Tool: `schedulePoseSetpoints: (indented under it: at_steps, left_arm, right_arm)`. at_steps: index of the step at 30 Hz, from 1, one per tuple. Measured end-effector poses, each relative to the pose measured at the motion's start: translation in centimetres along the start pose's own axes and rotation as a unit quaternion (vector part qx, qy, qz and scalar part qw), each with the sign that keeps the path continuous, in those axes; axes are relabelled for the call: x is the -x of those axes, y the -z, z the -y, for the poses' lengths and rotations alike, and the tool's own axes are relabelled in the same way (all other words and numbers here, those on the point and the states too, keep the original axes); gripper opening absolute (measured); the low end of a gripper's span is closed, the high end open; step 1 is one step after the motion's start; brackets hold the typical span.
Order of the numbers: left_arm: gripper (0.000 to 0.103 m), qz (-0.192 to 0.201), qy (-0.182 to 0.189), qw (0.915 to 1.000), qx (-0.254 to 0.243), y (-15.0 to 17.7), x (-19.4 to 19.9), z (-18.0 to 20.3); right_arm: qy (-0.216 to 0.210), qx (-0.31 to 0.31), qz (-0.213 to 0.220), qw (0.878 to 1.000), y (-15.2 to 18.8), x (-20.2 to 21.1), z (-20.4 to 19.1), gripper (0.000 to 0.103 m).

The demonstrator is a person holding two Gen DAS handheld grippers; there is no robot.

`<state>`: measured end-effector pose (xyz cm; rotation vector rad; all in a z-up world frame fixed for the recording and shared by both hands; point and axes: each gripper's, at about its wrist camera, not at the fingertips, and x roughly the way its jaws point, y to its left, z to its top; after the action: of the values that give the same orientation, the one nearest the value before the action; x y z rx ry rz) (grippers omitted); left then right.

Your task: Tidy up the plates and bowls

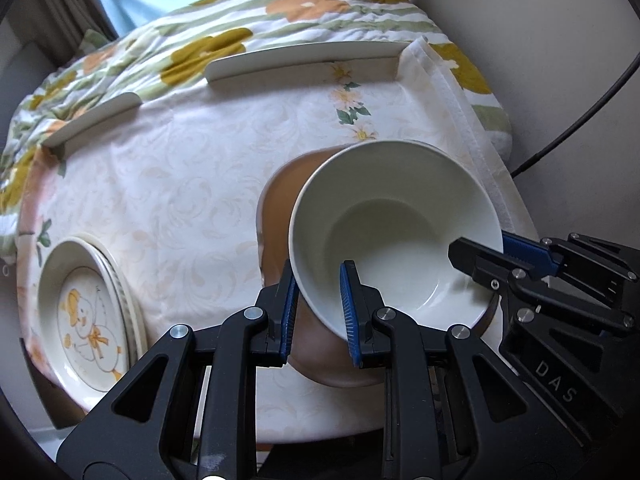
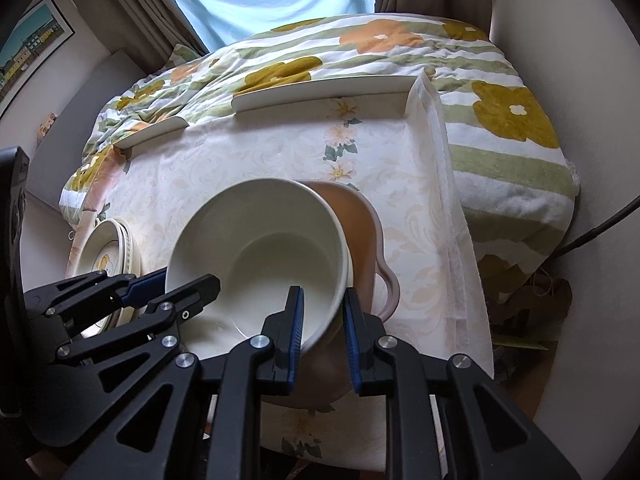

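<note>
On the cloth-covered counter (image 1: 168, 184), a white bowl (image 1: 394, 232) hangs tilted over a brown bowl (image 1: 280, 216), carried by 2 tongs. Left tongs (image 1: 318, 308) pinch its near rim, 1 pad inside, 1 outside. Right tongs (image 2: 322, 328) pinch the rim on the opposite side the same way. A stack of plates (image 1: 86, 316) with a cartoon print sits well apart at the counter's left edge.

Judgement: glazed ceramic, stiff, slick, breakable, moderately heavy. Rim wall is the sensible hold; 2 opposed grips keep it level. Lower gently into the brown bowl; any knock risks chipping.
</note>
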<state>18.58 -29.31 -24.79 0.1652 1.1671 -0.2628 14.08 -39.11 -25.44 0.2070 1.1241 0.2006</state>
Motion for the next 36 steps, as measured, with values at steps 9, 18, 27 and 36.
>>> schedulePoseSetpoints:
  at_steps: [9,18,27,36]
  left_arm:
    - [0.018,0.008,-0.005,0.9999,0.012,0.2,-0.1,-0.2]
    - [0.018,0.050,-0.007,0.9986,0.017,0.3,3.4,-1.4]
    - [0.103,0.120,-0.035,0.9922,0.006,1.2,9.2,-3.8]
    - [0.102,0.013,0.012,0.9992,-0.035,1.5,5.8,-5.3]
  right_arm:
    - [-0.002,0.013,0.007,1.000,0.3,0.3,-0.2,0.018]
    - [-0.011,0.007,0.035,0.999,0.1,2.8,0.4,0.018]
    - [-0.014,0.006,0.053,0.998,0.7,7.8,1.5,0.091]
    - [0.040,0.013,-0.036,0.998,1.8,6.0,3.0,0.095]
